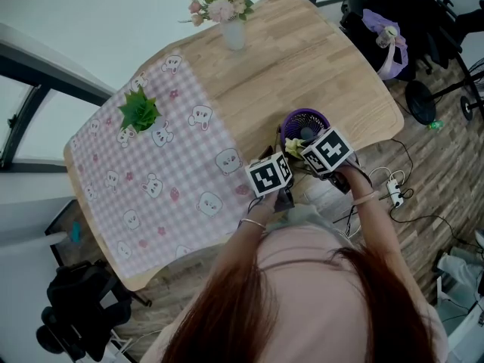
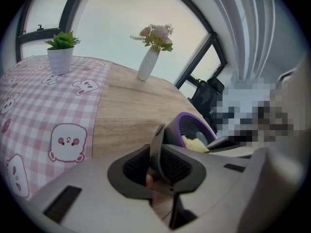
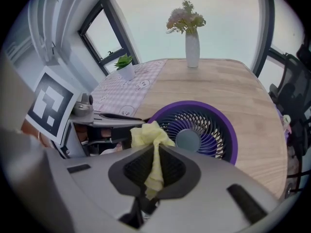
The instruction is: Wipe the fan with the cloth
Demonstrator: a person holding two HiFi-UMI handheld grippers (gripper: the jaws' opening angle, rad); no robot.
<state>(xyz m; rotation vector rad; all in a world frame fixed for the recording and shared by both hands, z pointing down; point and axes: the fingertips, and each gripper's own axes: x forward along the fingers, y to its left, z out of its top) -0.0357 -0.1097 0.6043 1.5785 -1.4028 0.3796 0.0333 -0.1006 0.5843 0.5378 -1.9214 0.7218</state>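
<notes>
Head view: the purple fan (image 1: 304,123) sits at the near right edge of the table (image 1: 302,51). Left gripper view: your left gripper (image 2: 158,165) clamps its dark edge; hold steady. Right gripper view: your right gripper (image 3: 154,165) pinches the yellow cloth (image 3: 148,135); sweep the grille (image 3: 206,125).

A pink checked tablecloth (image 1: 170,195) with bear faces covers the left part of the wooden tabletop (image 1: 302,59), with a small potted plant (image 1: 139,110) on it. A white flower vase (image 1: 233,30) stands on bare wood.
</notes>
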